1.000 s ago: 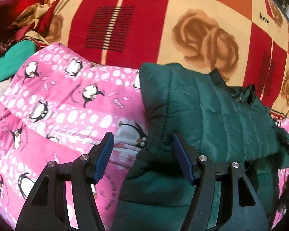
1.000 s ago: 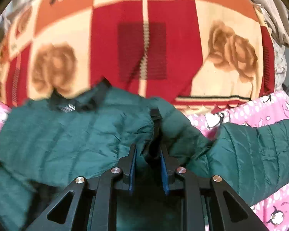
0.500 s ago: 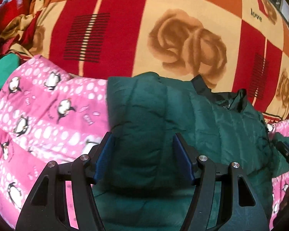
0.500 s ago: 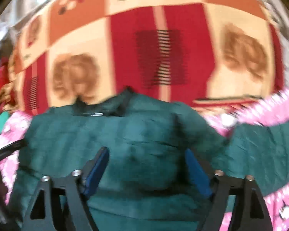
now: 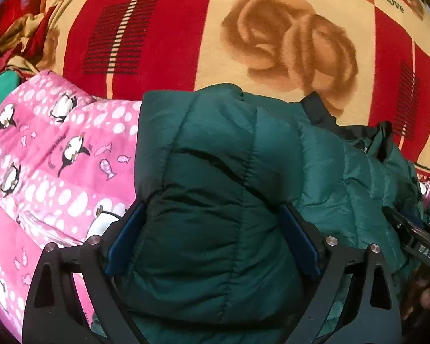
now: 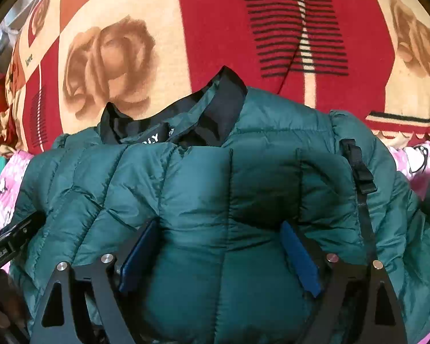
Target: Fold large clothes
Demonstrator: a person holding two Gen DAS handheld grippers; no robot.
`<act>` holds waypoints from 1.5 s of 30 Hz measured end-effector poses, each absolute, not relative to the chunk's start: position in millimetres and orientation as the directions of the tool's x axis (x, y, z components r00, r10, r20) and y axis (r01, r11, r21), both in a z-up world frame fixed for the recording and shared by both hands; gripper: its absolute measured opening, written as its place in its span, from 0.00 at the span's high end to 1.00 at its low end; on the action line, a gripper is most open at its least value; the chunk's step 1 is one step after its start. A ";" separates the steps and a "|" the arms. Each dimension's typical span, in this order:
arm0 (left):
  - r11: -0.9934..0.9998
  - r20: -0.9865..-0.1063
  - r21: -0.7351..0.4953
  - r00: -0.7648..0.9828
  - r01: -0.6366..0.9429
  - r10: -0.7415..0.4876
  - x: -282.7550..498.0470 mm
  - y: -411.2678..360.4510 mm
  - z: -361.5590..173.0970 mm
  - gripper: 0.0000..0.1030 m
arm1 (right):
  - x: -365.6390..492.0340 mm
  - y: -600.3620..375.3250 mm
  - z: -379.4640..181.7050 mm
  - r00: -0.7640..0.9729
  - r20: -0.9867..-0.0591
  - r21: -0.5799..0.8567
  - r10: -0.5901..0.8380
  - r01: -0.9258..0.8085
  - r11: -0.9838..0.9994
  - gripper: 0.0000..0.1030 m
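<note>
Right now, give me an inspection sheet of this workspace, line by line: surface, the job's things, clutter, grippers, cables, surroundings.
Surface: red and cream rose blanket with a pink penguin quilt over its near part.
Job's things: green puffer jacket lying across both, black collar toward the far side.
Clutter: bunched red and gold fabric at far left; a green cloth beside it.
Grippers: left gripper and right gripper both open, jaws straddling the padded jacket, not clamped.
Cables: nothing seen.
Surroundings: mostly out of view.
</note>
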State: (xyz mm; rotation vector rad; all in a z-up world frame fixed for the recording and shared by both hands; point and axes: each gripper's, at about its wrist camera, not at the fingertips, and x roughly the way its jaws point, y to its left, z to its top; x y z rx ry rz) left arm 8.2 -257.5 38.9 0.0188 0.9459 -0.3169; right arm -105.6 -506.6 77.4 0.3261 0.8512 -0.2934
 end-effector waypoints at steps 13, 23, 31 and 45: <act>0.952 -0.787 -0.176 0.545 0.249 -0.288 5.9 -250.6 33.4 0.04 | -155.8 -510.8 76.0 0.618 -0.770 0.141 -0.157 0.405 0.903 0.12; 0.936 -0.679 -0.227 0.645 0.268 -0.350 -37.4 -238.7 93.5 0.04 | -149.0 -519.1 64.5 0.631 -0.766 0.172 -0.123 0.386 0.906 0.00; 0.931 -0.753 -0.125 0.577 0.344 -0.315 -37.4 -287.6 80.2 0.04 | -150.9 -514.9 64.7 0.636 -0.761 0.167 -0.129 0.384 0.908 0.00; 0.931 -0.778 -0.089 0.559 0.354 -0.287 -34.2 -296.3 44.7 0.01 | -174.2 -528.2 90.2 0.678 -0.721 0.218 -0.145 0.421 0.881 0.02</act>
